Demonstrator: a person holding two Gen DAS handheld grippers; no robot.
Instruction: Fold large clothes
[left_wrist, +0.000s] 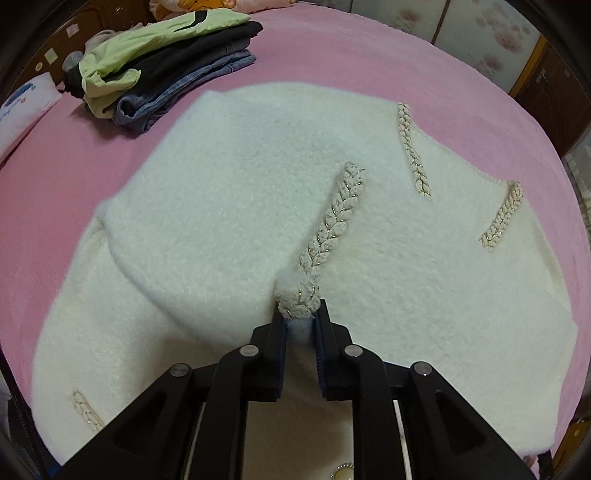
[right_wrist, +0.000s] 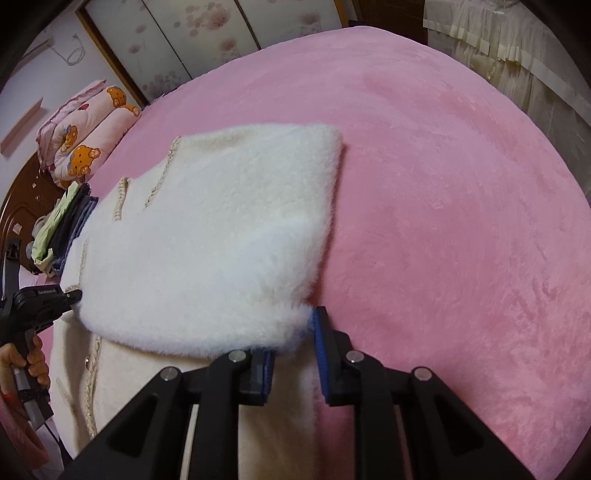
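Note:
A large white fluffy cardigan (left_wrist: 236, 206) with braided trim (left_wrist: 332, 221) lies on the pink bed, its upper part folded over its lower part. My left gripper (left_wrist: 300, 314) is shut on the braided edge of the folded layer. In the right wrist view the cardigan (right_wrist: 221, 236) shows as a folded flap. My right gripper (right_wrist: 295, 325) is shut on the flap's near right corner, with fur bunched between the fingers. The left gripper (right_wrist: 70, 295), held by a hand, also shows at the flap's left corner.
A stack of folded clothes (left_wrist: 166, 74), green on top and jeans below, sits at the far left of the pink bed (left_wrist: 369, 55). A cartoon-print quilt (right_wrist: 85, 136) lies by the wooden headboard. Wardrobe doors and a curtain stand beyond the bed.

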